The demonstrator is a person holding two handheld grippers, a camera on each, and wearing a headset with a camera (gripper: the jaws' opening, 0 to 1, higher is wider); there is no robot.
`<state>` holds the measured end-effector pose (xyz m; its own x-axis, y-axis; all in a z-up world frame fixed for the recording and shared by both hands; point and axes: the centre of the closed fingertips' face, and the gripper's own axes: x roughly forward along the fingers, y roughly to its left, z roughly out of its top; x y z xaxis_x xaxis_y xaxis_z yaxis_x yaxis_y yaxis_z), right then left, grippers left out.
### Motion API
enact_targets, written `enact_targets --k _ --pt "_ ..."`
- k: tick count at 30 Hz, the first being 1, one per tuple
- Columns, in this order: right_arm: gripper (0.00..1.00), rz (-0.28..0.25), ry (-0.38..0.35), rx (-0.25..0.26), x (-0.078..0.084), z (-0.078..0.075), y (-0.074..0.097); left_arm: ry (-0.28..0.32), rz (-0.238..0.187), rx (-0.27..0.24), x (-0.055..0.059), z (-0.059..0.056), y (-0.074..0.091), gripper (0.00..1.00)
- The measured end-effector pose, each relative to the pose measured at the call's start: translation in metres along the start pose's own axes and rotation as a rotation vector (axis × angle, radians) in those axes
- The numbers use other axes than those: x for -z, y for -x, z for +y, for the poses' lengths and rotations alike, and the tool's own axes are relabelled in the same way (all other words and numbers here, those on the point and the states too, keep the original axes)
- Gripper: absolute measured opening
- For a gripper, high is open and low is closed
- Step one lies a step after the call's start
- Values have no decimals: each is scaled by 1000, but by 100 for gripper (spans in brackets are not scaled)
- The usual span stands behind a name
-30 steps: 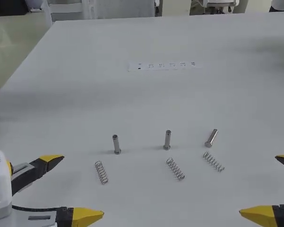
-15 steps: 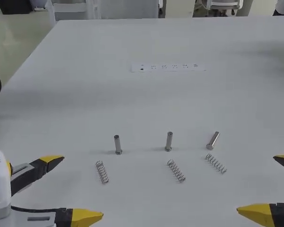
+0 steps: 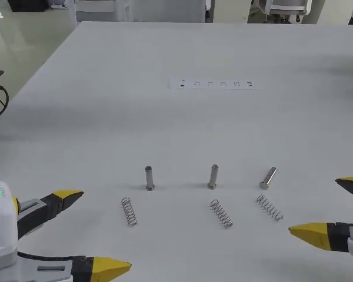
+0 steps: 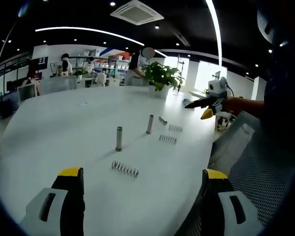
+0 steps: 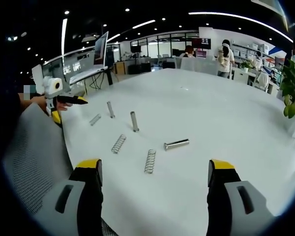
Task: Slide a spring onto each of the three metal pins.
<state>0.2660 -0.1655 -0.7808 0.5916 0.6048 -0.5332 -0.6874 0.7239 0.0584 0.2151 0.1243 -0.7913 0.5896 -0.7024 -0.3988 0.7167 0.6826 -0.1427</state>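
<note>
White worktop, open-plan office. Stood upright: left pin, middle pin; right pin lay flat, springs in front (none fitted). Both gaped empty: left tool, right tool. Left gripper view caught a plant; head view a strip, possibly sockets.

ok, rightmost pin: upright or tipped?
Tipped: the right pin lies flat on the table in the right gripper view; the middle pin and left pin stand upright.
</note>
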Motion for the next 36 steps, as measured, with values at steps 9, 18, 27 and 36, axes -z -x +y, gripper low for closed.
enact_targets --k 9,18,27,36 --pt "80 11 -43 19 -20 -17 -20 0 -14 -3 -4 1 1 97" --pt "69 44 -76 31 -22 -25 -35 -5 -20 -4 -6 1 3 96" --pt "54 94 -143 62 -18 -38 -50 -10 -13 3 -8 -2 1 94" --pt "44 115 -191 92 -15 -46 -63 -8 -9 5 -6 -1 2 93"
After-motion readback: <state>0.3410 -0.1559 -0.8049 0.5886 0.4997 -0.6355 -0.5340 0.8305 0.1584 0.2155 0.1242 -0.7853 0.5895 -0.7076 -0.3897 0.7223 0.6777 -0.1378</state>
